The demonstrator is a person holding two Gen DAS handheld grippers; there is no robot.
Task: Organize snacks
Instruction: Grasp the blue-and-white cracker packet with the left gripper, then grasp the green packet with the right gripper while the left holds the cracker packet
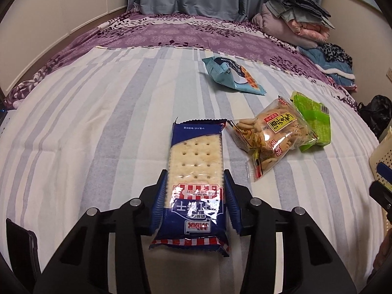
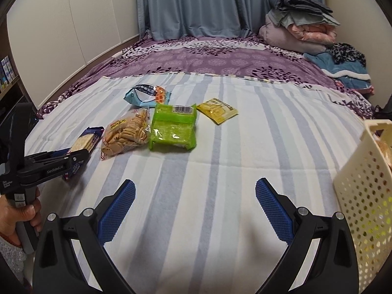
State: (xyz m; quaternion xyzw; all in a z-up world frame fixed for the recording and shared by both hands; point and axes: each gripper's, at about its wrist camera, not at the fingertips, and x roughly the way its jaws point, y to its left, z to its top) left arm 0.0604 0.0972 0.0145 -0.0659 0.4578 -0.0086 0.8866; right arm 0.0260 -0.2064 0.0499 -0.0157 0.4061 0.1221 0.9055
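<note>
A blue soda cracker pack lies lengthwise on the striped bed sheet, and my left gripper is shut on its sides, blue pads pressed against the wrapper. The right wrist view shows this same left gripper at the far left, clamped on the cracker pack. My right gripper hovers open over bare sheet, nothing between its fingers. Beside the crackers lie a clear bag of small biscuits, a green pack, a light blue bag and a small yellow packet.
A cream perforated basket stands at the right edge of the bed, something inside it. Folded blankets are piled at the far right by the curtain. A hand holds the left gripper's handle. White wardrobe doors run along the left.
</note>
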